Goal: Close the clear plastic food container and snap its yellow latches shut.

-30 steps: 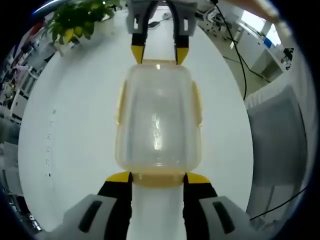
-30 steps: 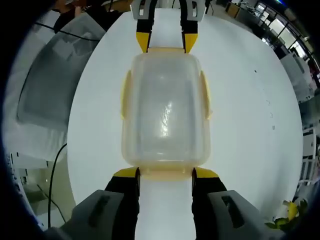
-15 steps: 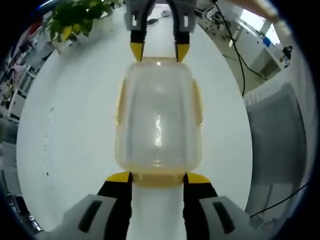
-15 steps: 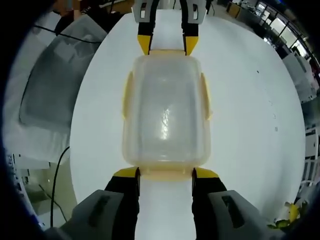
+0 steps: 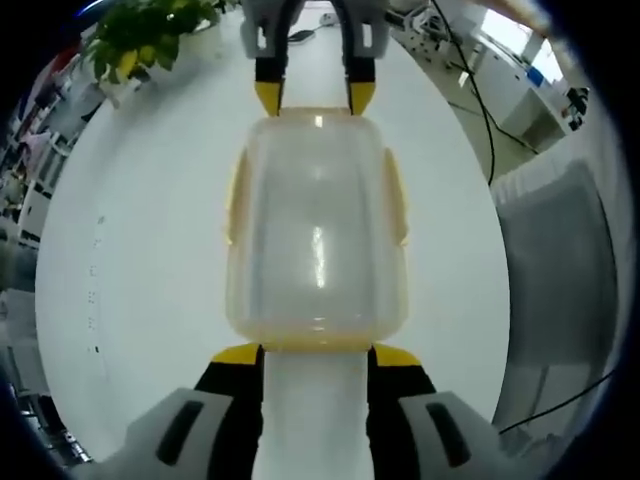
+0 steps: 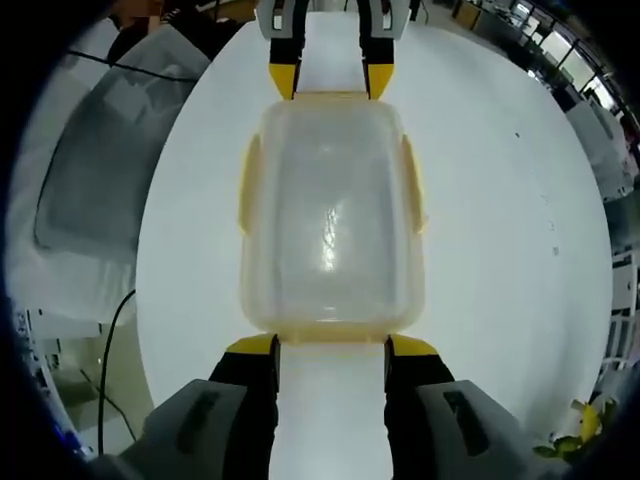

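Note:
A clear plastic food container (image 5: 318,225) with its lid on lies on the white round table (image 5: 150,260). Yellow latches (image 5: 235,200) run along both long sides. My left gripper (image 5: 316,352) is open, its yellow-tipped jaws standing either side of the near end latch. At the far end the right gripper (image 5: 314,98) faces it, also open. In the right gripper view the container (image 6: 330,215) lies lengthwise with a side latch (image 6: 412,190) showing. My right gripper (image 6: 332,345) straddles the near end, and the left gripper (image 6: 330,80) stands at the far end.
A potted plant (image 5: 150,40) stands at the table's far left edge. A grey chair (image 5: 555,260) and black cables (image 5: 470,90) lie beyond the right edge. In the right gripper view the grey chair (image 6: 90,170) is on the left and the plant (image 6: 580,430) at bottom right.
Both grippers have pressed closer in on the container's ends. The yellow flap between each pair of near jaws shows less than before. The container looks slightly larger.

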`<state>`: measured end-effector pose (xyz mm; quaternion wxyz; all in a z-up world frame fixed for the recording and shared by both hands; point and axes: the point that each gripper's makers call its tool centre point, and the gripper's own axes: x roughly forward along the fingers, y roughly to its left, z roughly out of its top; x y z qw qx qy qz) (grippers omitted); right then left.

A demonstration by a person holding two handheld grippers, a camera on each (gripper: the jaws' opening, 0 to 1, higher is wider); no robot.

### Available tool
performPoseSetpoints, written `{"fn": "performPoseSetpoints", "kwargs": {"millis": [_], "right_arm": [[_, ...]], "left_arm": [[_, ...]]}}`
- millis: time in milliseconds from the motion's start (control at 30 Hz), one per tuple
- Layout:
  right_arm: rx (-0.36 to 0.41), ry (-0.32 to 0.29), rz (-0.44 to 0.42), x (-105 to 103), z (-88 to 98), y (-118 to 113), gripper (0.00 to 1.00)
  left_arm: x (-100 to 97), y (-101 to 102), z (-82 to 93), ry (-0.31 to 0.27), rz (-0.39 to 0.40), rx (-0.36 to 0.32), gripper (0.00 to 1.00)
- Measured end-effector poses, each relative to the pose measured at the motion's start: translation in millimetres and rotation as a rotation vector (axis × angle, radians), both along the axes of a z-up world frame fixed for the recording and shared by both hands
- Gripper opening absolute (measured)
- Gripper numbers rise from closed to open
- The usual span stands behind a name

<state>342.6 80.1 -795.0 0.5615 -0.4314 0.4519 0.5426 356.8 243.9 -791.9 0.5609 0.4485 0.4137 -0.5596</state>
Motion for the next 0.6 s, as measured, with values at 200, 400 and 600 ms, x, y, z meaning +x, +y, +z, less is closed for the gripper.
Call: {"fn": "performPoseSetpoints", "kwargs": {"millis": [200, 400, 600], "right_arm": [[0.016, 0.014, -0.05, -0.9, -6.0, -2.9, 0.39], [0.045, 0.097, -0.157, -16.1, -21.0, -10.5, 0.34], [0.005, 0.146, -0.348, -30.1, -38.9, -46.0, 0.37]], "left_arm": [[2.1, 3.1, -7.0, -0.011, 0.007, 0.022, 0.35], [-2.1, 19.6, -23.5, 0.013, 0.068, 0.077, 0.32], [-23.1, 28.7, -21.0, 0.199, 0.294, -0.04, 0.33]]}}
